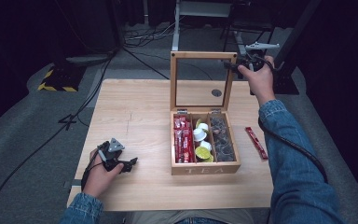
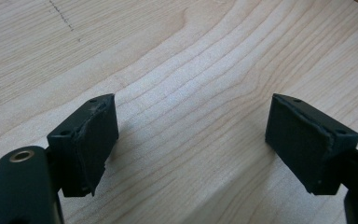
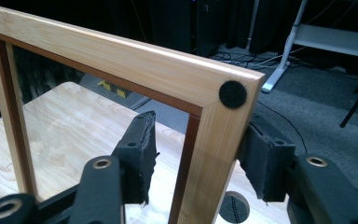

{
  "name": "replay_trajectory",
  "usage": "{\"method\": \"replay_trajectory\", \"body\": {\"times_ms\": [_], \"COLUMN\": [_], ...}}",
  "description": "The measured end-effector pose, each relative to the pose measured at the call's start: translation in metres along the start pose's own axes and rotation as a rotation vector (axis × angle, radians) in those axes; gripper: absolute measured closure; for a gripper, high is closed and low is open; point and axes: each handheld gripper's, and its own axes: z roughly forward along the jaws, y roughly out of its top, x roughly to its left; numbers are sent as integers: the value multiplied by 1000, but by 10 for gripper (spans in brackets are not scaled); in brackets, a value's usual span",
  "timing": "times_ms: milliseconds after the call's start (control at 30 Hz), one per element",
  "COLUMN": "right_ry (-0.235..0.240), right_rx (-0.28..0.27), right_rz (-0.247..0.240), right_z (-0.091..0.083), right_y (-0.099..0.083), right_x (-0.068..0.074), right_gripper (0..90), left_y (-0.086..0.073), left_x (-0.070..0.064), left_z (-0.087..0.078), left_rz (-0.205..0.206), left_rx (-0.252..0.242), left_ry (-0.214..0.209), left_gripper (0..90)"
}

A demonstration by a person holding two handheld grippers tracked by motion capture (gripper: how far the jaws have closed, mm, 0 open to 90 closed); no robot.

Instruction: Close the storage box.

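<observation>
A wooden tea box [image 1: 205,169] stands on the table with its glass-paned lid [image 1: 203,56] raised upright. My right gripper [image 1: 243,65] is at the lid's top right corner. In the right gripper view its jaws straddle the lid's wooden frame [image 3: 214,140]: the right pad [image 3: 261,163] lies against the wood, and the left pad [image 3: 142,156] stands a little apart from it. My left gripper [image 1: 129,165] rests low over the table's near left part, open with bare wood between its pads [image 2: 91,140].
The box holds red sachets [image 1: 182,140], white and yellow-green pods [image 1: 202,140] and dark packets [image 1: 223,139]. A loose red sachet [image 1: 256,143] lies right of the box. A round cable hole [image 1: 216,92] sits behind the lid. Dark floor with cables surrounds the table [image 1: 130,112].
</observation>
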Motion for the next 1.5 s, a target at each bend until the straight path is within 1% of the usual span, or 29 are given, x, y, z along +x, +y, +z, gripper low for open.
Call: {"method": "replay_trajectory", "body": {"times_ms": [100,233,433,633,800,867,900,933,1000,1300,1400,1433,1500], "right_ry": [8,15,24,34,31,28,28,33,34,38,44,51,55], "right_rx": [-11,-14,-9,-18,-4,3,3,7,8,14,16,18,19], "right_rz": [-6,-30,-89,-104,-130,-133,-133,-138,-150,-157,-153,-155,-165], "right_z": [-11,-25,-48,-67,-78,-83,-83,-88,-91,-108,-113,-117,-120], "right_y": [0,0,-1,-6,-9,-10,-10,-12,-13,-26,-30,-34,-37], "right_x": [5,12,24,35,44,48,48,52,55,69,72,76,77], "right_gripper": [490,496,505,499,484,482,482,475,475,454,448,443,440], "left_y": [0,0,0,1,1,1,1,1,1,1,1,1,1], "left_x": [0,0,0,0,0,0,0,0,-1,-1,-1,-1,-1], "left_z": [0,0,0,0,0,0,0,0,0,0,0,0,0], "left_rz": [-2,-3,-3,-2,-2,-2,-2,-2,-4,-6,-7,-6,-7], "left_rx": [0,1,3,6,5,6,6,5,5,5,5,6,5], "left_ry": [0,0,1,2,2,2,2,2,3,6,6,6,6], "left_gripper": [174,174,173,172,172,172,172,173,172,172,172,172,172]}}
